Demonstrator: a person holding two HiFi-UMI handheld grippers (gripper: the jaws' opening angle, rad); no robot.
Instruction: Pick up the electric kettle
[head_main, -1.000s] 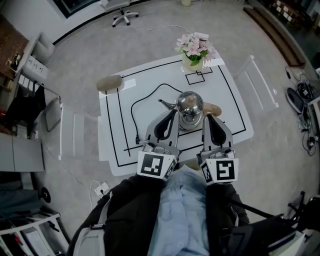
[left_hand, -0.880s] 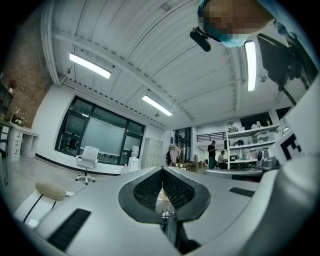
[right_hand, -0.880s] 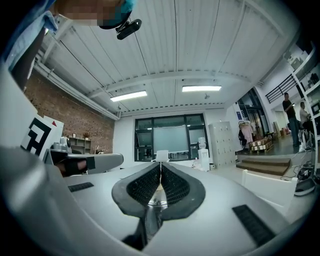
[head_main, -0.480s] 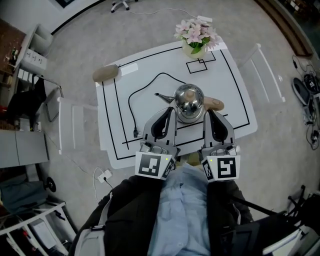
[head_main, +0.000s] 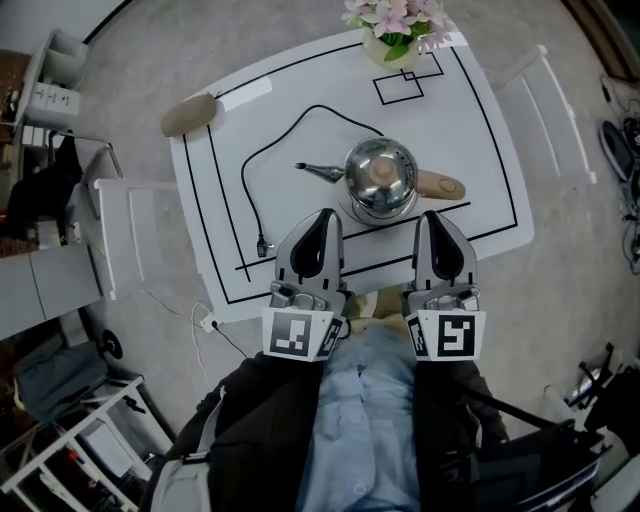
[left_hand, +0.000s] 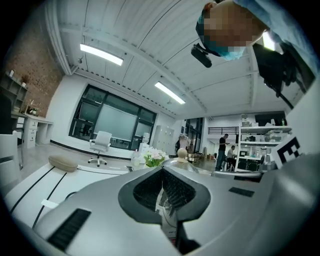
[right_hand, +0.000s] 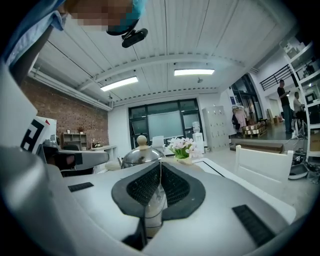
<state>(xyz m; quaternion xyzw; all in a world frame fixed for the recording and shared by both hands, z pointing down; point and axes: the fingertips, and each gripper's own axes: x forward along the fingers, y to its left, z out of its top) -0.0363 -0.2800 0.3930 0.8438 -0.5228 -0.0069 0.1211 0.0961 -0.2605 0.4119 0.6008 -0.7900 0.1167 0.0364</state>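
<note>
A shiny steel electric kettle (head_main: 380, 180) with a wooden knob, a wooden handle to the right and a thin spout to the left stands on its base mid-table. Its black cord (head_main: 268, 160) loops off to the left. My left gripper (head_main: 322, 215) is shut and empty, its tips just short of the kettle's near left side. My right gripper (head_main: 432, 216) is shut and empty too, just near and right of the kettle, below the handle. In the left gripper view the kettle's lid and knob (left_hand: 182, 154) peek over the closed jaws; the right gripper view shows the kettle (right_hand: 142, 154) ahead on the left.
The white table (head_main: 470, 130) carries black marked lines. A pot of pink flowers (head_main: 394, 22) stands at its far edge and a tan oblong case (head_main: 188, 114) at its far left corner. White chairs (head_main: 128, 232) flank the table on both sides. A power strip (head_main: 208, 322) lies on the floor.
Both grippers have sunk toward the table and now sit just short of the kettle instead of overlapping it in the head view. The head camera has tilted, so the table appears larger.
</note>
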